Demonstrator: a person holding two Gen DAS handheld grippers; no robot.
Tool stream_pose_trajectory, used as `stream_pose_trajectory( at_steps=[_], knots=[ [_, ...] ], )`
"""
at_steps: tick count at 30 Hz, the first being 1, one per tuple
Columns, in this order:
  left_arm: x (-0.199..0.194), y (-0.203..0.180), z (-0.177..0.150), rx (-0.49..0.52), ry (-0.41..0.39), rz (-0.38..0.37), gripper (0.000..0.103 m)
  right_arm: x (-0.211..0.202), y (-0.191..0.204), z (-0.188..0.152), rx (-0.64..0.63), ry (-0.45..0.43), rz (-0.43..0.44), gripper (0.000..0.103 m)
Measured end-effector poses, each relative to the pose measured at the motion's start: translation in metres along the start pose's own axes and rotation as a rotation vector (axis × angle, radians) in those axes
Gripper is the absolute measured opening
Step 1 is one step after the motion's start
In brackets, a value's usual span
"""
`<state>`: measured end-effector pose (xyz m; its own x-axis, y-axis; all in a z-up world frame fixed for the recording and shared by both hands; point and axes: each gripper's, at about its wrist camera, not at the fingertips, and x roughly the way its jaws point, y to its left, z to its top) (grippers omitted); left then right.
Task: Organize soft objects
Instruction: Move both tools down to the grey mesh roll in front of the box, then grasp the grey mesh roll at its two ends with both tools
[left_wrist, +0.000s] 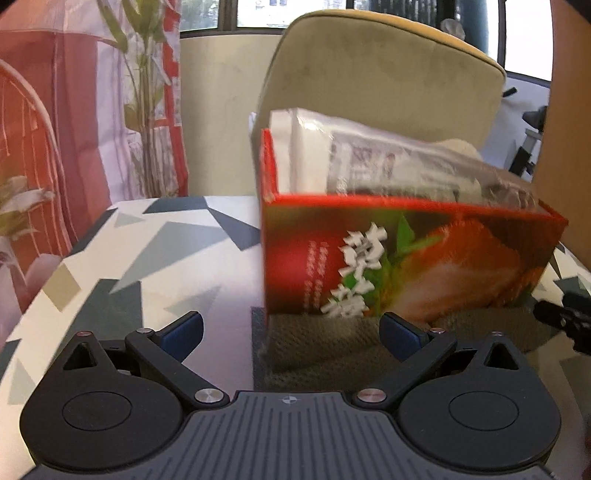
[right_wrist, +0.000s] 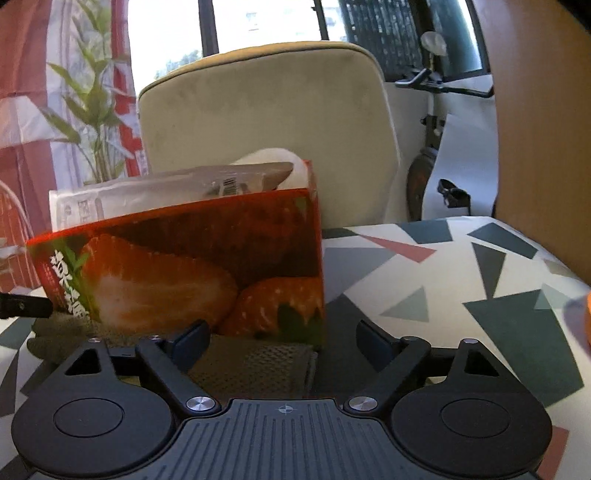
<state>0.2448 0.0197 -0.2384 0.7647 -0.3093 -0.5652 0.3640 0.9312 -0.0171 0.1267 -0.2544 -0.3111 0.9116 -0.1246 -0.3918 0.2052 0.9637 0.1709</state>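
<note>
A red strawberry-print box (left_wrist: 406, 258) stands on the patterned table; it also shows in the right wrist view (right_wrist: 184, 269). Clear plastic packs of white soft goods (left_wrist: 369, 162) stick out of its top, as do the packs (right_wrist: 166, 188) in the right view. A grey-green knitted cloth (left_wrist: 325, 350) lies in front of and partly under the box, also in the right view (right_wrist: 255, 365). My left gripper (left_wrist: 291, 332) is open, its jaws straddling the cloth's left end. My right gripper (right_wrist: 282, 341) is open over the cloth's right end.
A beige cushioned chair back (left_wrist: 380, 81) stands behind the box. The table (left_wrist: 129, 258) has a geometric-patterned cover. A plant (right_wrist: 92, 110) and red-white curtain are at the left. An orange object (right_wrist: 585, 317) is at the right edge. The right gripper's tip (left_wrist: 561, 317) shows at the right.
</note>
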Motion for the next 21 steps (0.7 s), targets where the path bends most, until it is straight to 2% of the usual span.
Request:
stream_pose_trajectory(
  at_steps=[2, 9, 13, 21],
  knots=[
    [0.003, -0.001, -0.006, 0.012, 0.008, -0.005, 0.101, 0.004, 0.003, 0.000, -0.020, 0.016, 0.003, 0.085],
    [0.019, -0.001, -0.015, 0.007, 0.025, -0.013, 0.088, 0.023, 0.006, 0.002, -0.028, 0.134, 0.005, 0.068],
    [0.027, -0.002, -0.019, -0.011, 0.020, -0.014, 0.086, 0.034, -0.003, 0.002, 0.012, 0.188, 0.023, 0.065],
    [0.033, 0.002, -0.027, -0.033, 0.018, -0.052, 0.076, 0.038, -0.002, 0.000, 0.004, 0.212, 0.038, 0.062]
  ],
)
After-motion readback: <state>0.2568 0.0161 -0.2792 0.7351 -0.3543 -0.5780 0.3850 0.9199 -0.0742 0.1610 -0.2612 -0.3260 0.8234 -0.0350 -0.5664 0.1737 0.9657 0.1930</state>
